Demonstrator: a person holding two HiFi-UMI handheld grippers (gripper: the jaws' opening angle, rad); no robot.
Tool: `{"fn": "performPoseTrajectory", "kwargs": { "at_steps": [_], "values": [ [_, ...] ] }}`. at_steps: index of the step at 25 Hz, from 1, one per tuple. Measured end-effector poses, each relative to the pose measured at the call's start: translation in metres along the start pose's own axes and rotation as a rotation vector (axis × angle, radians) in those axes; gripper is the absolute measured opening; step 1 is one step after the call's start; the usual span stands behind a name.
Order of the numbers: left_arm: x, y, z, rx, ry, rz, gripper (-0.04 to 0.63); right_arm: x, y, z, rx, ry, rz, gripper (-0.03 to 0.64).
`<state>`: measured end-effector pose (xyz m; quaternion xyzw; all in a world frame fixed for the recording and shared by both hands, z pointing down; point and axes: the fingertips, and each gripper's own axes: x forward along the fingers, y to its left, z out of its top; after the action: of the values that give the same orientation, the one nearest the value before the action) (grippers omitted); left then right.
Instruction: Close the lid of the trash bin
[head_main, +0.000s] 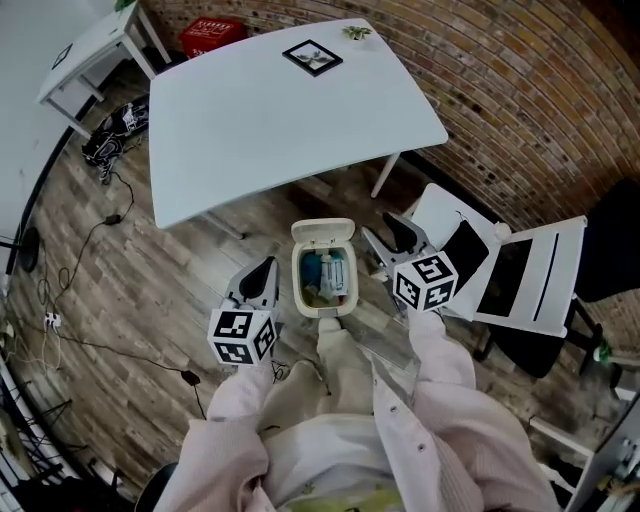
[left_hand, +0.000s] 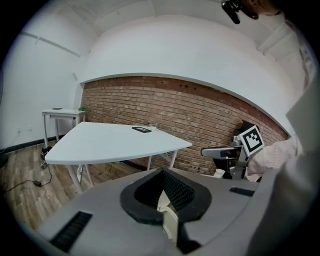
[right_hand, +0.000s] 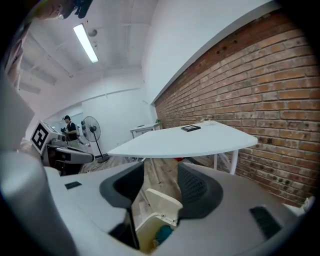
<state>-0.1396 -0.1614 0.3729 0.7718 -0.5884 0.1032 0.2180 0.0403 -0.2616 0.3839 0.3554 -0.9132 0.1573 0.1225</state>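
Note:
A small cream trash bin (head_main: 323, 280) stands on the wood floor in front of my knees, its lid (head_main: 322, 233) flipped up and back; blue and white rubbish shows inside. My left gripper (head_main: 264, 270) hangs just left of the bin, jaws closed to a point with nothing held. In the left gripper view its tips (left_hand: 161, 173) meet above a sliver of the cream bin (left_hand: 168, 216). My right gripper (head_main: 386, 238) hovers right of the lid, open. The right gripper view shows its jaws (right_hand: 160, 186) apart, framing the raised lid (right_hand: 162, 202) and the bin's mouth (right_hand: 156, 234).
A large white table (head_main: 280, 110) with a black framed picture (head_main: 312, 56) stands just beyond the bin. A white chair (head_main: 520, 270) sits at the right, close to my right gripper. Cables (head_main: 105, 215) trail over the floor at the left. A fan (right_hand: 92, 132) stands far back.

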Motion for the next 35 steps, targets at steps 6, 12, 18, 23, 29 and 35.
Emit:
{"fn": "performPoseTrajectory", "kwargs": {
  "at_steps": [6,12,18,23,29,35],
  "values": [
    [0.031,0.018,-0.016,-0.023,0.055,0.018,-0.008,0.043,-0.005,-0.025,-0.084,0.098,0.081,0.195],
    [0.06,0.042,-0.042,-0.07,0.098,0.019,-0.008,0.081,-0.006,-0.064,-0.172,0.199,0.143,0.195],
    [0.083,0.059,-0.073,-0.114,0.158,0.018,-0.008,0.111,-0.011,-0.11,-0.299,0.337,0.208,0.195],
    [0.094,0.061,-0.1,-0.131,0.196,0.004,-0.008,0.125,-0.014,-0.143,-0.46,0.453,0.27,0.195],
    [0.109,0.061,-0.123,-0.144,0.22,-0.009,-0.008,0.139,-0.023,-0.158,-0.547,0.482,0.295,0.195],
    [0.115,0.063,-0.134,-0.157,0.242,-0.02,-0.008,0.139,-0.016,-0.168,-0.577,0.507,0.316,0.195]
  ]
}}
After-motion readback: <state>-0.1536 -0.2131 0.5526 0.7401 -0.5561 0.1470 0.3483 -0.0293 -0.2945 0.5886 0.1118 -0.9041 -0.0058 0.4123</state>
